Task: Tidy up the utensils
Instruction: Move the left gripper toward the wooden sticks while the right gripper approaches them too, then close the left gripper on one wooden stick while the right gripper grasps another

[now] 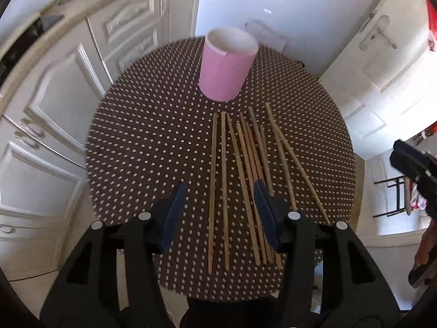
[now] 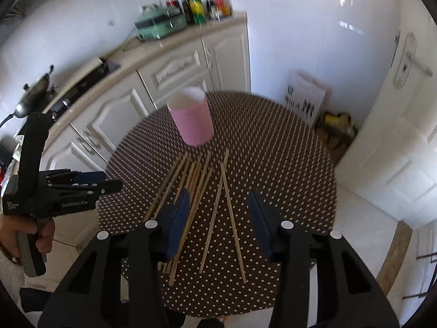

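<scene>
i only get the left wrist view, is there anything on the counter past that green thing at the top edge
Observer: Yes, the right wrist view shows a row of bottles beside the green appliance.
Operator: what sits between the right gripper's fingers
Observer: The right gripper is open over two crossed chopsticks, pinching nothing.
Operator: anything on the floor behind the table
Observer: A white bag leans against the wall, with a yellow object next to it.

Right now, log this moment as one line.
left claw open above chopsticks | right claw open | pink cup upright, empty | table
</scene>
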Demonstrator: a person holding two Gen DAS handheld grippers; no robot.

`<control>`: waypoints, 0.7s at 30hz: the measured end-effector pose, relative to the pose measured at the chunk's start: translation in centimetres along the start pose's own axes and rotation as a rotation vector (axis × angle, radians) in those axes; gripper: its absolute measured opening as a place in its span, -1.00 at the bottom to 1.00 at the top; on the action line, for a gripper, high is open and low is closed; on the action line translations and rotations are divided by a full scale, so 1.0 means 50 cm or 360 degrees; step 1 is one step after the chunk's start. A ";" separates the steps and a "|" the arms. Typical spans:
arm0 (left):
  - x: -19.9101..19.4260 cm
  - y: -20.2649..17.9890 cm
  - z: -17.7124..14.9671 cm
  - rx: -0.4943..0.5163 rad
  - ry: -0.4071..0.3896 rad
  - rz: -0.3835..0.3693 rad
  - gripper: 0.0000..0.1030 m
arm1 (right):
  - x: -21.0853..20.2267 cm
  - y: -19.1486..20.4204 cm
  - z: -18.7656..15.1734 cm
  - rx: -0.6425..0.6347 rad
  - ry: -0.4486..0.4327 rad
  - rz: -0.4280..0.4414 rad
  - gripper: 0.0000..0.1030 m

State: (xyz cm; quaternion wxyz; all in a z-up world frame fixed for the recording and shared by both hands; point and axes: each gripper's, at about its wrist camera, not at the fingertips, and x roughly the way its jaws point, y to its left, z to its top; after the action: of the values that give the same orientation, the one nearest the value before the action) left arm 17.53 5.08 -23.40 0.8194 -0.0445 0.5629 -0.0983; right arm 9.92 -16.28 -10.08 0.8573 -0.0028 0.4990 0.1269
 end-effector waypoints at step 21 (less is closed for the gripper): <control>0.234 0.044 0.111 0.0168 0.0310 -0.0029 0.00 | 0.334 -0.037 0.021 -0.0062 0.0556 -0.0129 -0.52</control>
State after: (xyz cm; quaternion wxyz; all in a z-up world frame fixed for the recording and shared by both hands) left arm 27.01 4.57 -32.48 0.7611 0.0033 0.6335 -0.1391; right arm 19.08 -14.36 -24.05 0.7618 -0.0617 0.6372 0.0994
